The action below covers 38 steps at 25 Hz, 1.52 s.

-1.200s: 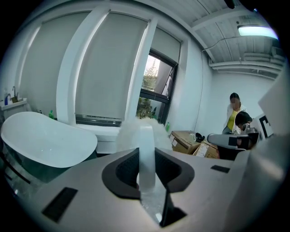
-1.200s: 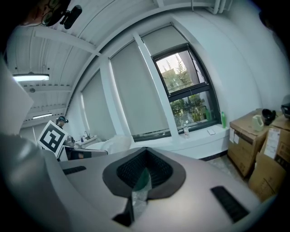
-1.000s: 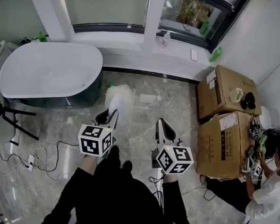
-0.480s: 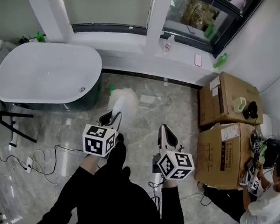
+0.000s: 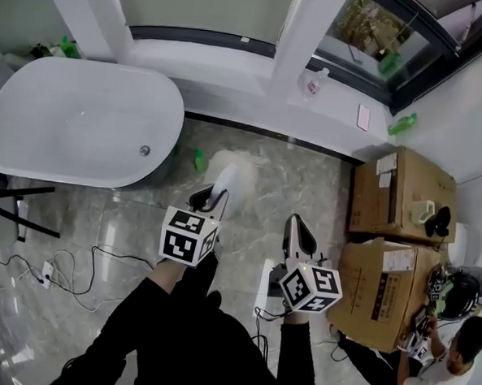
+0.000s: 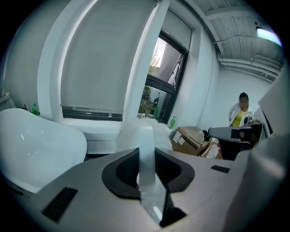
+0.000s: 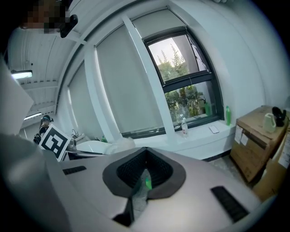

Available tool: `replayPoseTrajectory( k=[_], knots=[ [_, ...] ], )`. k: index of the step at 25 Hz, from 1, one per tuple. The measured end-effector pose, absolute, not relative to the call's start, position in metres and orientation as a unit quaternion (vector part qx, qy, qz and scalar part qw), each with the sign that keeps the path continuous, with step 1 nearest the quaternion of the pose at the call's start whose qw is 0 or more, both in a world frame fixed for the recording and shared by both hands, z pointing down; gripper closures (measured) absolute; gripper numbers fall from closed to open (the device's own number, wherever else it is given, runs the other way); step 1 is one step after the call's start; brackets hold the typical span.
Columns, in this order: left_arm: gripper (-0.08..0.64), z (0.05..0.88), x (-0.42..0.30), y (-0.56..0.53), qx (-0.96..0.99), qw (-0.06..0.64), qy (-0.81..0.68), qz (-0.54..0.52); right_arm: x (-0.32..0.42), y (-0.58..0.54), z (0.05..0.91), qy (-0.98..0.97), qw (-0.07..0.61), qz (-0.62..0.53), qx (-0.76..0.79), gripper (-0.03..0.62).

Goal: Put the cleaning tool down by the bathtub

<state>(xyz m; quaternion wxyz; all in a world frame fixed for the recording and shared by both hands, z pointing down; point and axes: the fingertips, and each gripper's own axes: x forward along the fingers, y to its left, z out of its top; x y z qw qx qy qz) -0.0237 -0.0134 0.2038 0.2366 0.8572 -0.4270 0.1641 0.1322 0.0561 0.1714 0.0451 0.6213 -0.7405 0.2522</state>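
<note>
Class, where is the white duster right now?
Head view, centre: the duster is clamped in the left gripper, over the floor just right of the bathtub.

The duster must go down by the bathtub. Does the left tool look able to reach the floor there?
Probably yes: the left tool, shut on the duster, hangs over open floor beside the bathtub, nothing between.
</note>
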Motion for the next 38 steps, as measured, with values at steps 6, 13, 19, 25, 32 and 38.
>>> replayPoseTrajectory(
  k=[6, 13, 19, 25, 32, 38],
  knots=[
    [0.471, 0.214, -0.024, -0.059, 0.854, 0.246, -0.426, 0.17, 0.126, 0.012, 0.183, -0.738, 0.058, 0.267, 0.618, 0.593],
    [0.471, 0.234, -0.023, -0.104, 0.849, 0.257, -0.427, 0.175, 0.138, -0.03, 0.202, -0.721, 0.076, 0.283, 0.628, 0.594],
    [0.471, 0.261, -0.024, -0.139, 0.846, 0.254, -0.429, 0.192, 0.152, -0.061, 0.223, -0.709, 0.078, 0.29, 0.638, 0.594],
    [0.471, 0.31, -0.008, -0.169, 0.833, 0.274, -0.437, 0.199, 0.169, -0.089, 0.262, -0.716, 0.094, 0.298, 0.625, 0.594],
    [0.471, 0.389, 0.006, -0.203, 0.821, 0.281, -0.454, 0.201, 0.177, -0.132, 0.33, -0.738, 0.106, 0.292, 0.599, 0.593],
    [0.471, 0.482, 0.009, -0.215, 0.81, 0.286, -0.467, 0.212, 0.185, -0.157, 0.415, -0.747, 0.107, 0.298, 0.584, 0.594]
  ],
)
